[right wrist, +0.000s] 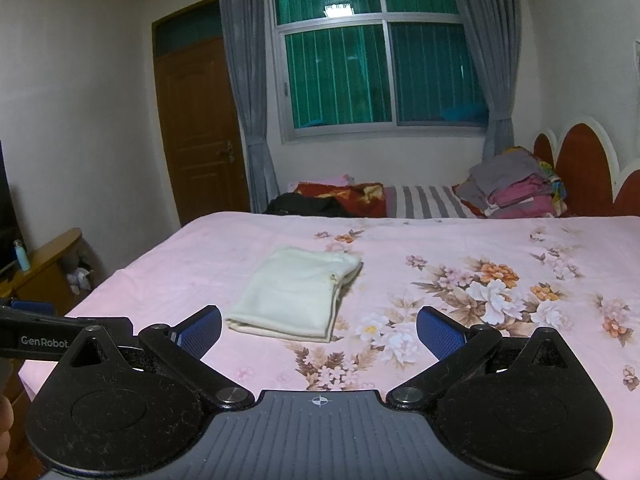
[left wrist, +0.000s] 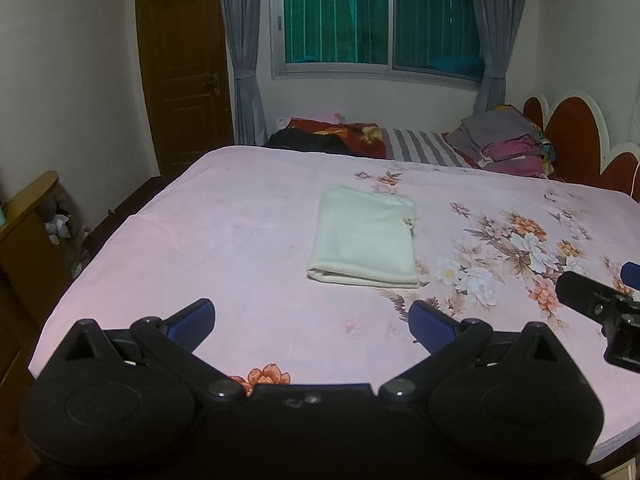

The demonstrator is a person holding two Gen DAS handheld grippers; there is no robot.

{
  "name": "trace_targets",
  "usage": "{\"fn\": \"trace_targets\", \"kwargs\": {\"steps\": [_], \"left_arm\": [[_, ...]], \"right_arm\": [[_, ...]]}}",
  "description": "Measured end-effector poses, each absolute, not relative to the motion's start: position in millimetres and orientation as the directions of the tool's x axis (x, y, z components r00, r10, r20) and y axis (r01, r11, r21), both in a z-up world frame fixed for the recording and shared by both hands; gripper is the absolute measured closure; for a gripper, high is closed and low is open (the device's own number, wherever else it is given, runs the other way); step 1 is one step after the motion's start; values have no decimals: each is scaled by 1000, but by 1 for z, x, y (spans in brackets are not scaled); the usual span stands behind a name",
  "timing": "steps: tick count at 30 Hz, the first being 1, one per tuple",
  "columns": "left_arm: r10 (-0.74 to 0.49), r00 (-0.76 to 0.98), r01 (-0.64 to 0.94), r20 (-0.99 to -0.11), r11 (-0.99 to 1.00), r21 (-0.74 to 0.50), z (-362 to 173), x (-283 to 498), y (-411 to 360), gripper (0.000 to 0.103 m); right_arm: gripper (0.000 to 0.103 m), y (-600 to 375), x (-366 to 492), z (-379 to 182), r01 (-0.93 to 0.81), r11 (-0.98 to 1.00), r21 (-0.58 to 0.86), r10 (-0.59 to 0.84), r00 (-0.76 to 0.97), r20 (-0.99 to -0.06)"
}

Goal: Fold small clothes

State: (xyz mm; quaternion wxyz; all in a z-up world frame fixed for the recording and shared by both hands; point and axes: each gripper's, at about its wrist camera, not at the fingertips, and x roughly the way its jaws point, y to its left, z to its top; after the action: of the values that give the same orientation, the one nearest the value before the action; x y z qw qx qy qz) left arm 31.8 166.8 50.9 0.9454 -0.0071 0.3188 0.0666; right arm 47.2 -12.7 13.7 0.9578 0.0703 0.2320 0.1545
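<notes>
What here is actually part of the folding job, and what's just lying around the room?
Part of the job:
- folded cream garment on the pink floral bed sheet
- left gripper, jaws open
- right gripper, jaws open

Just lying about:
- stacked clothes pile
- dark garment
- striped pillow

Both wrist cameras are looking forward between spread fingers from low over the near edge of the bed (left wrist: 224, 264), facing the window (left wrist: 376, 20) wall. The right view is sitting slightly farther right and pitched higher. Both are sharing the folded cream cloth (left wrist: 366, 240), close ahead, and the far clothes pile (right wrist: 516, 192).
</notes>
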Motion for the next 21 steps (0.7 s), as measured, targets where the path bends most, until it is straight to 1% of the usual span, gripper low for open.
{"fn": "trace_targets", "kwargs": {"steps": [11,18,21], "left_arm": [[113,779,-120,-617,992,30,47,41,165,0],[85,770,-94,-632,995,19,41,55,163,0],[79,781,-69,-619,997,40,37,59,158,1]], "right_arm": [[1,-10,56,10,-263,941,212,331,838,-433],[1,-13,65,5,-256,942,218,330,832,-446],[1,-15,70,2,-252,942,219,327,831,-449]]}}
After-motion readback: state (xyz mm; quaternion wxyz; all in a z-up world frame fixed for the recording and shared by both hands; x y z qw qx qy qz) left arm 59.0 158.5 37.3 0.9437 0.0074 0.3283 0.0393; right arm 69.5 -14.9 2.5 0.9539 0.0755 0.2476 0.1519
